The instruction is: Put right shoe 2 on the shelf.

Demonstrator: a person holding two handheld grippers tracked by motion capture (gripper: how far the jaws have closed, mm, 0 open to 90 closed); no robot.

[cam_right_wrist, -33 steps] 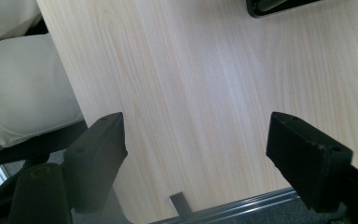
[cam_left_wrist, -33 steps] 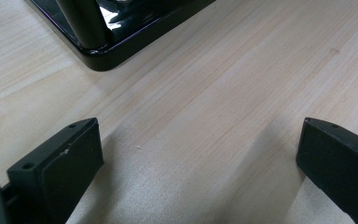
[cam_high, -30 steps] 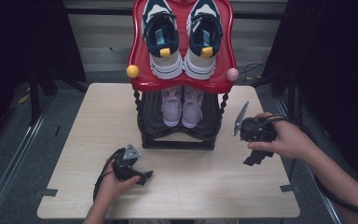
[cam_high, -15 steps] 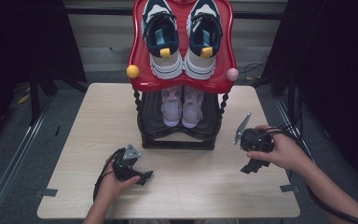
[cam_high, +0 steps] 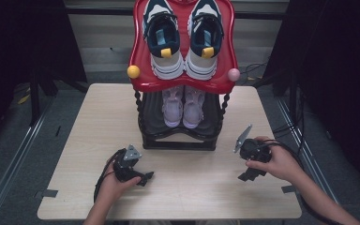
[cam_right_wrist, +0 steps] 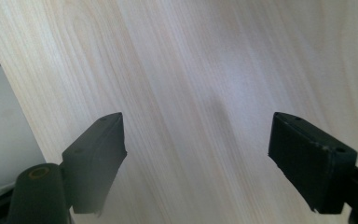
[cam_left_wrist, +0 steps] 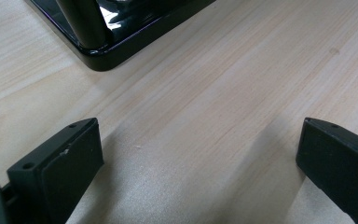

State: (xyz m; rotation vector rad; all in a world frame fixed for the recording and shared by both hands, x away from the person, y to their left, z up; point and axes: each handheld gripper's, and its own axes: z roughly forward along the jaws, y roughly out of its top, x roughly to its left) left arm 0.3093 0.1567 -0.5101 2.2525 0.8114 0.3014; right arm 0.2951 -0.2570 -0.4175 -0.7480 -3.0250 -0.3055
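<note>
A two-tier shoe rack [cam_high: 180, 138] stands at the back middle of the wooden table [cam_high: 103, 117]. Its red top shelf [cam_high: 183, 83] carries a navy-and-white pair of sneakers [cam_high: 183, 37]. A pale lilac pair [cam_high: 183, 107] sits on the black lower shelf. My left gripper [cam_high: 145, 177] rests on the table in front of the rack's left corner, jaws wide apart over bare wood [cam_left_wrist: 200, 154]. My right gripper [cam_high: 248, 174] is held low at the front right, tips pointing down at the tabletop [cam_right_wrist: 196, 135], open with nothing between the jaws.
The rack's black base corner [cam_left_wrist: 102, 58] lies just ahead of the left gripper. Yellow [cam_high: 133, 71] and pink [cam_high: 233, 74] knobs stick out from the red shelf's front corners. The table's edge [cam_right_wrist: 14, 107] shows at the left of the right gripper view.
The right hand and its gripper have come down and toward the front of the table. The left gripper has stayed put.
</note>
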